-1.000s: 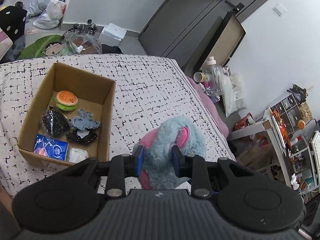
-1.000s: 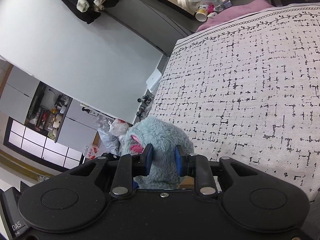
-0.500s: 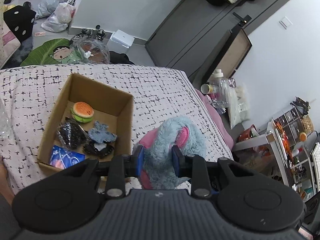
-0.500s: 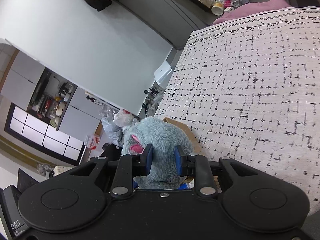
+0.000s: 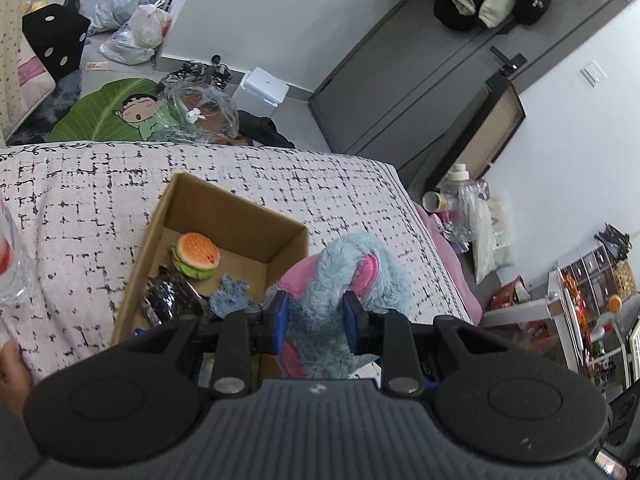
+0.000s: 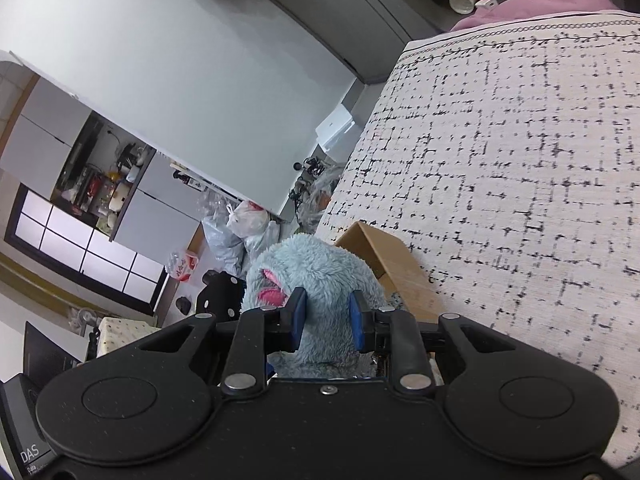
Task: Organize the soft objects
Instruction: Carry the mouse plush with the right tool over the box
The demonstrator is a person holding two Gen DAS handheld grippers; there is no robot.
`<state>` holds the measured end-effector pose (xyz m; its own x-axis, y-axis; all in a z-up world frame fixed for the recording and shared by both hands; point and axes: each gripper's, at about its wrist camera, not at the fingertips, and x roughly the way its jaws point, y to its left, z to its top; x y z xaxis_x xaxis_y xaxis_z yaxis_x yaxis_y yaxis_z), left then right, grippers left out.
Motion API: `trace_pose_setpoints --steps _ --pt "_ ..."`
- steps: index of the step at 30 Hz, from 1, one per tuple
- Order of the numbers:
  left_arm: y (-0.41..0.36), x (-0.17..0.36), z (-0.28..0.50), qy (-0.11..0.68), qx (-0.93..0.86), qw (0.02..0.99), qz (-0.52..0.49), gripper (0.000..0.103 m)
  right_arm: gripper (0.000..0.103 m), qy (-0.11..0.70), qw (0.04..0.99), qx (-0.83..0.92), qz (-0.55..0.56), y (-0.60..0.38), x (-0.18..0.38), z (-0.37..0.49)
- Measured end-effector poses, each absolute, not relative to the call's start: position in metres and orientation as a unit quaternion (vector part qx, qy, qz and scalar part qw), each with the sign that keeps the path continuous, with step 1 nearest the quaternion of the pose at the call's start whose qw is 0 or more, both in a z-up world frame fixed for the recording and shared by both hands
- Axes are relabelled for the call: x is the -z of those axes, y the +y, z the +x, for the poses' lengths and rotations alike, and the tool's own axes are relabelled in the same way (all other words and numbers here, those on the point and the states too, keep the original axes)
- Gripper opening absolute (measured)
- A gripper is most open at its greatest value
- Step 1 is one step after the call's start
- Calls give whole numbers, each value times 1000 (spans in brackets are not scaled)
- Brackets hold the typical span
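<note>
Left wrist, plush toy [image 5: 340, 280] between tongs [image 5: 314, 322]

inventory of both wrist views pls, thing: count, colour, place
plush toy: 1, light blue with pink patches, clamped by both grippers at the box's right edge
cardboard box: 1, brown, open, on the bed cover
burger plush: 1, orange bun, green layer, inside the box at the far end
sequined pouch: 1, black, inside the box, left side
small blue plush: 1, blue, inside the box, partly hidden by the left gripper
bed cover: 1, white with black dashes, under the box
clear plastic bottle: 1, right of the bed
plastic bags: several, white and clear, on the floor
left gripper: 1, black with blue pads
right gripper: 1, black with blue pads
</note>
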<state>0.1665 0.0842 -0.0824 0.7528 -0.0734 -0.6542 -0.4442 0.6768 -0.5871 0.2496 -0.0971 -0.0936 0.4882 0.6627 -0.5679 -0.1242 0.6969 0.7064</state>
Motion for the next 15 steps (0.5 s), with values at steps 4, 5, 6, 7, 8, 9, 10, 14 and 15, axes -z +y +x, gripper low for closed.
trace_pose_setpoints --steps 4,5,6,7,8,9,10,14,15 --pt "100 90 174 336 -113 847 -395 27 23 451 806 -243 297 -83 98 259" --pt "103 91 176 337 -115 846 -396 26 23 455 804 -243 296 -80 99 261" --pt "107 92 178 339 -117 845 -397 26 23 458 803 -242 295 -78 101 263" --pt "109 94 181 341 -119 844 -396 26 23 460 802 -241 294 -76 103 266" --pt "111 95 184 343 -120 844 -395 26 24 463 801 -240 293 -73 104 268" --pt "113 97 187 344 -121 843 -395 26 24 465 801 -239 293 -72 106 270" --pt "115 99 190 346 -121 842 -396 26 24 467 800 -238 292 -71 109 273" --pt "121 109 201 355 -122 837 -399 25 24 477 796 -233 290 -65 118 283" --pt "123 112 204 357 -123 835 -399 26 24 480 795 -232 288 -63 120 286"
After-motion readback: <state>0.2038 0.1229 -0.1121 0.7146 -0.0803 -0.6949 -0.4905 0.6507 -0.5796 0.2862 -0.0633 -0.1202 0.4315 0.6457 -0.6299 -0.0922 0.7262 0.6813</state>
